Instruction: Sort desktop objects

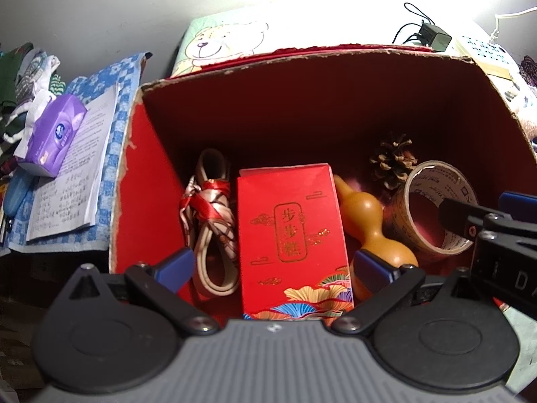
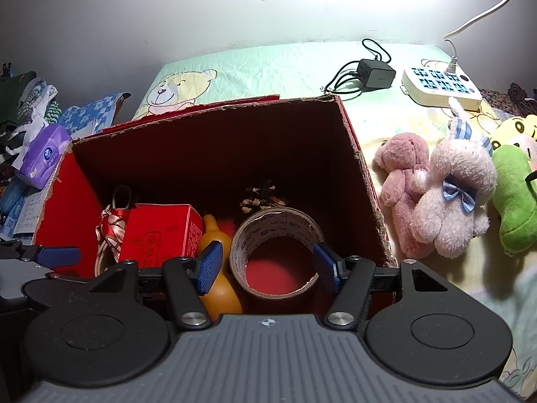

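Note:
A red cardboard box (image 1: 493,107) (image 2: 362,168) stands open on the bed. Inside it lie a red gift box (image 1: 292,235) (image 2: 157,231), an orange gourd (image 1: 369,218) (image 2: 214,231), a roll of tape (image 1: 433,208) (image 2: 268,225), a pine cone (image 1: 392,161) (image 2: 261,194) and a tied silk scarf (image 1: 211,221) (image 2: 110,231). My left gripper (image 1: 273,267) hovers open over the gift box, empty. My right gripper (image 2: 268,268) is open, its pads (image 2: 209,267) flanking the tape roll with a gap on the left side.
Plush toys lie right of the box: a pink bear (image 2: 402,181), a white rabbit (image 2: 453,198), a green one (image 2: 513,198). A power strip (image 2: 439,84) and charger (image 2: 376,72) sit behind. A purple tissue pack (image 1: 55,131) and papers (image 1: 70,184) lie left.

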Demonstrator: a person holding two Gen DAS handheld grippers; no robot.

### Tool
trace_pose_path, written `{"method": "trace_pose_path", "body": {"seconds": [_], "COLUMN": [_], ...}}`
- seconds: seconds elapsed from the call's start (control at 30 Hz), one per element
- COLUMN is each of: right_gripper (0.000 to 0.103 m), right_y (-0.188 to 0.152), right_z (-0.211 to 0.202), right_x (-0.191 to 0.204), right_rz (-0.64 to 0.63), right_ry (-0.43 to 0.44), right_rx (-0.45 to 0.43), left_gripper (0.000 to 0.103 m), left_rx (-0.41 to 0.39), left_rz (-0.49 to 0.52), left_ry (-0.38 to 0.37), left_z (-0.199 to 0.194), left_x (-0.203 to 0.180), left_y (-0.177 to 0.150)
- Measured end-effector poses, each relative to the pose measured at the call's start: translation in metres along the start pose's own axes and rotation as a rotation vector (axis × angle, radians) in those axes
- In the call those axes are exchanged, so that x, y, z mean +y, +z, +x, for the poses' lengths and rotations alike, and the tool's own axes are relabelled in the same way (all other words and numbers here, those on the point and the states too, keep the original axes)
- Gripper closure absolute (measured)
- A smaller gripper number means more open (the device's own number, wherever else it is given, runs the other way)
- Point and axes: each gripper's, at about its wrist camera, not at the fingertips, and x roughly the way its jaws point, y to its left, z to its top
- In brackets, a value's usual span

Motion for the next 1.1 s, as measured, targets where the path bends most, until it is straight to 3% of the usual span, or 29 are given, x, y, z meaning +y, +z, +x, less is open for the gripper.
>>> {"method": "trace_pose_path", "body": {"seconds": [1.1], "right_gripper": [0.040], "right_y": [-0.0029], "right_z": [-0.0070], "right_x": [-0.0011], "right_rz": [0.002], "right_ry": [-0.002], "right_rx": [-0.014], "left_gripper": [0.002], "left_rx": [0.019], "left_rz": [-0.040], "left_ry": [0.017], "left_z": [-0.0023], "left_x": [0.0059], "left_y": [-0.0008]}}
